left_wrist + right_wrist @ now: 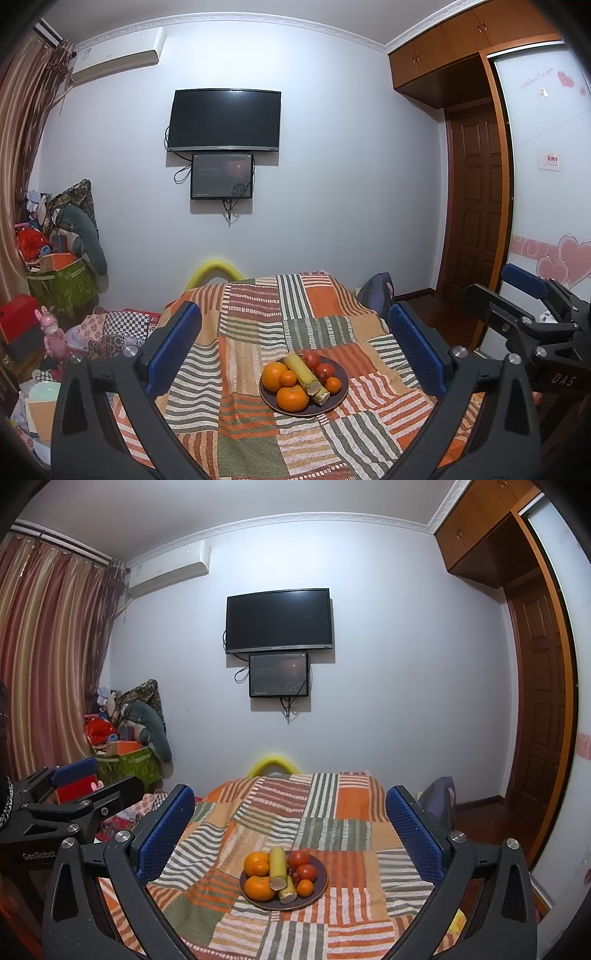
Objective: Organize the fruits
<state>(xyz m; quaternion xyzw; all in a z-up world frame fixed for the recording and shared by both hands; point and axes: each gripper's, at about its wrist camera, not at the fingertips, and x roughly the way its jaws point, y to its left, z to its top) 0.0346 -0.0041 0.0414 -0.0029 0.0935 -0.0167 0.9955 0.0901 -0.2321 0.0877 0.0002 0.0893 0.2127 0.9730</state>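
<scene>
Both grippers, left [295, 354] and right [290, 834], fingers spread, empty, above plate [340, 397]. Risk: nudged oranges [292, 398] may roll off onto quilt [255, 314].

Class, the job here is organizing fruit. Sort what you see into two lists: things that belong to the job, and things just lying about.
Belongs to the job:
- dark round plate
- orange citrus fruits
- red round fruits
- yellow-green cut cane stalks
- left claw and right claw, both open

Just lying about:
- striped patchwork cloth
- black wall television
- green storage box
- pink toy figure
</scene>
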